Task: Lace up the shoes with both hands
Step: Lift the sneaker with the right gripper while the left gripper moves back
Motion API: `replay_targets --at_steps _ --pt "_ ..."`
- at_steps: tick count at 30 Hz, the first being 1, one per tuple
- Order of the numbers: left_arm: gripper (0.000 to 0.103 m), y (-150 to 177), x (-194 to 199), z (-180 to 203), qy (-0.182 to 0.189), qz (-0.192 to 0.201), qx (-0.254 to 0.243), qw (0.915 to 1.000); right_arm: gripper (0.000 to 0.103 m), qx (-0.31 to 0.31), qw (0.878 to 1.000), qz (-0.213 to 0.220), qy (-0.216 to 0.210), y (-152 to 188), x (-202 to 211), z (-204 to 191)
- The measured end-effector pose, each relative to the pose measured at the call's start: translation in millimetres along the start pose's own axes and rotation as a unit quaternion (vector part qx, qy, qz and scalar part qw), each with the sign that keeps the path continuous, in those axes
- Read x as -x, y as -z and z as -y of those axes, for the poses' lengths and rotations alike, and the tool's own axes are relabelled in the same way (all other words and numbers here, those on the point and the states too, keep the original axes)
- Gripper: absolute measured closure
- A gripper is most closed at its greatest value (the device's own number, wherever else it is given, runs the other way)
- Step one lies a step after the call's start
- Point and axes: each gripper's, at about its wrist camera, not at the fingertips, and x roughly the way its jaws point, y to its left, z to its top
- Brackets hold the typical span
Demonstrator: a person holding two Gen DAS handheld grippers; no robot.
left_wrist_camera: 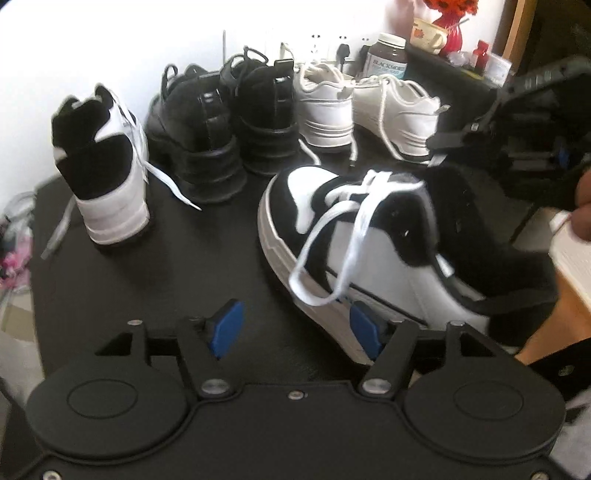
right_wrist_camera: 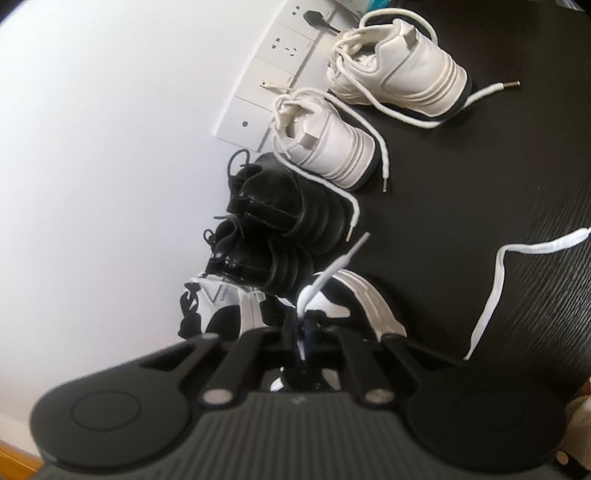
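Note:
A black-and-white sneaker [left_wrist_camera: 369,236] lies tilted on the dark table, with a white lace [left_wrist_camera: 332,236] looped loosely over its side. My left gripper [left_wrist_camera: 295,328] is open, its blue pads on either side of the shoe's sole edge and the hanging lace loop, holding nothing. My right gripper [right_wrist_camera: 304,332] is shut on a white lace end [right_wrist_camera: 325,280], which sticks up past the fingertips. The right gripper's body shows in the left wrist view [left_wrist_camera: 524,122] above the shoe's heel. A further stretch of white lace [right_wrist_camera: 498,280] trails across the table.
The matching black-and-white sneaker [left_wrist_camera: 103,162] stands at the left. A pair of black shoes [left_wrist_camera: 229,122] and a pair of white shoes [left_wrist_camera: 369,107] line the back by the wall sockets [right_wrist_camera: 280,70]. A jar [left_wrist_camera: 386,55] and a red vase [left_wrist_camera: 450,29] stand behind.

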Motion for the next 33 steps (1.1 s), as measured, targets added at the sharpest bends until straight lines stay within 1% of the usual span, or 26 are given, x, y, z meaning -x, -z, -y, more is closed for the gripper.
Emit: replay_targets --at_steps 2,4,5,8,10,11,13,15,17,19,22,24,27,31,33 --pt "0.037 3 0 0 -0.014 0.024 0.011 0.9995 0.099 0.002 1.0 0.0 0.001 0 0 0" --pt "0.034 7 2 -8 -0.021 0.057 0.045 0.9971 0.099 0.007 1.0 0.0 0.005 1 0 -1" --pt "0.032 10 3 -12 -0.023 0.074 0.064 0.995 0.099 0.01 1.0 -0.001 0.007 2 1 -1" --pt "0.031 14 5 -19 -0.029 0.115 0.107 0.9872 0.099 0.014 1.0 -0.001 0.012 3 1 0" --pt "0.03 14 8 -20 -0.033 0.142 0.124 0.9815 0.099 0.016 1.0 -0.002 0.016 3 1 0" --pt "0.025 13 8 -19 -0.03 0.148 0.124 0.9806 0.099 0.016 1.0 -0.002 0.017 3 2 0" --pt "0.024 11 8 -16 -0.022 0.156 0.118 0.9805 0.099 0.018 1.0 -0.002 0.019 4 2 0" --pt "0.022 10 6 -13 -0.024 0.156 0.112 0.981 0.099 0.021 1.0 -0.001 0.02 4 3 -2" --pt "0.017 9 4 -15 -0.023 0.152 0.118 0.9811 0.099 0.023 1.0 0.0 0.02 4 3 -3" --pt "0.015 8 1 -18 -0.025 0.144 0.124 0.9816 0.099 0.022 1.0 0.0 0.02 4 4 -3" --pt "0.015 7 -6 -24 -0.06 0.126 0.129 0.9818 0.099 0.02 1.0 0.0 0.02 5 3 -2" --pt "0.015 7 -10 -29 -0.078 0.115 0.14 0.9803 0.099 0.02 1.0 0.0 0.019 5 3 -2" --pt "0.015 7 -14 -30 -0.09 0.11 0.136 0.9804 0.099 0.021 1.0 0.0 0.019 6 2 -3" --pt "0.015 8 -25 -18 -0.079 0.087 0.1 0.9879 0.099 0.02 1.0 0.0 0.019 5 1 -4" --pt "0.016 8 -28 -20 -0.074 0.085 0.106 0.9879 0.099 0.021 1.0 0.0 0.019 5 2 -4"
